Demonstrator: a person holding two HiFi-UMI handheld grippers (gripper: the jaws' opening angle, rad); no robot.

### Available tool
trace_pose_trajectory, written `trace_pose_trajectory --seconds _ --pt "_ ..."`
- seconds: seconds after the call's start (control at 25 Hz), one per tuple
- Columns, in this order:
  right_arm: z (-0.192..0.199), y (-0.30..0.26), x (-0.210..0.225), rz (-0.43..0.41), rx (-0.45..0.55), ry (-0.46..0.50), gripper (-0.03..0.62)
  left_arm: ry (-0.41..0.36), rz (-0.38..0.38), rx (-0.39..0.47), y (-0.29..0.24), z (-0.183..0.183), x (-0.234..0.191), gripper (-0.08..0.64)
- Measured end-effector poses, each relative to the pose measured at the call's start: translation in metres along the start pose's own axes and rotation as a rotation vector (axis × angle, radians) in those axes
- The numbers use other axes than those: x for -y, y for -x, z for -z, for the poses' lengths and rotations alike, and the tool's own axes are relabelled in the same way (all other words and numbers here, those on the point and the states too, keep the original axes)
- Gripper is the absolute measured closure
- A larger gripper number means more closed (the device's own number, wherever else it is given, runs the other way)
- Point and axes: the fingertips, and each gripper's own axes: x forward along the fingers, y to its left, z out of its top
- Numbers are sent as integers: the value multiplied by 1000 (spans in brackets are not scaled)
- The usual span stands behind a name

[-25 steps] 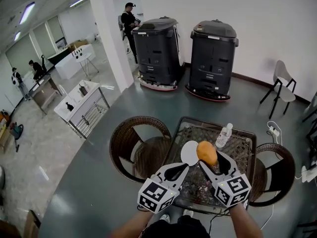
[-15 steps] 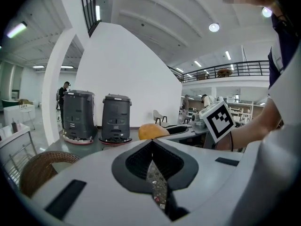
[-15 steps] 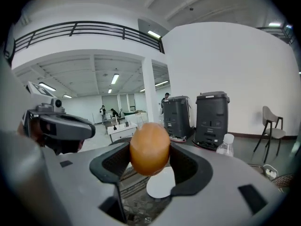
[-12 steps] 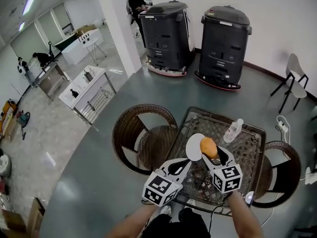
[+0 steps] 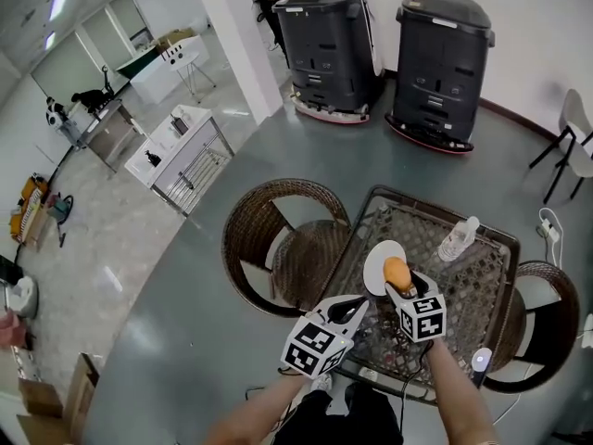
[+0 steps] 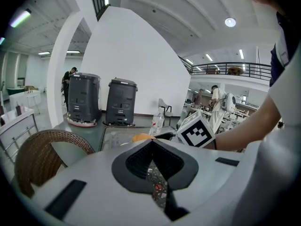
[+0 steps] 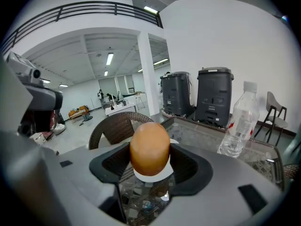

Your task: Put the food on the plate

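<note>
While the right tool clamps the rounded orange-brown food between its jaws, the white plate lies on the glass tabletop just beneath it. Beside it, the left tool hovers with jaws pressed together, empty.

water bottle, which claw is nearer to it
Right. The right claw, gripping the orange food, is left of the water bottle; the left claw sits farther left, beyond the right one.

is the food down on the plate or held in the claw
Held. The right claw has its jaws pressed on both sides of the orange-brown food, over the white plate; whether it touches the plate, cannot tell.
</note>
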Motion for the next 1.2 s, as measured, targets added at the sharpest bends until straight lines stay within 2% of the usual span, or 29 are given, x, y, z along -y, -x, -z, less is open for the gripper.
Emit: trace_pose_trajectory --seconds 0.2,0.48,0.96,1.2 --pt "25 -30 4 -5 -75 -16 319 18 -11 -53 -7 25 -6 552" --pt "43 -59 5 -33 -163 18 319 58 -5 -97 -11 43 -2 552" --pt "55 -82 0 -68 -220 16 319 80 -16 -133 -19 55 -7 552" --pt "55 -88 5 -67 -229 -17 318 83 -7 -146 -23 58 -8 552"
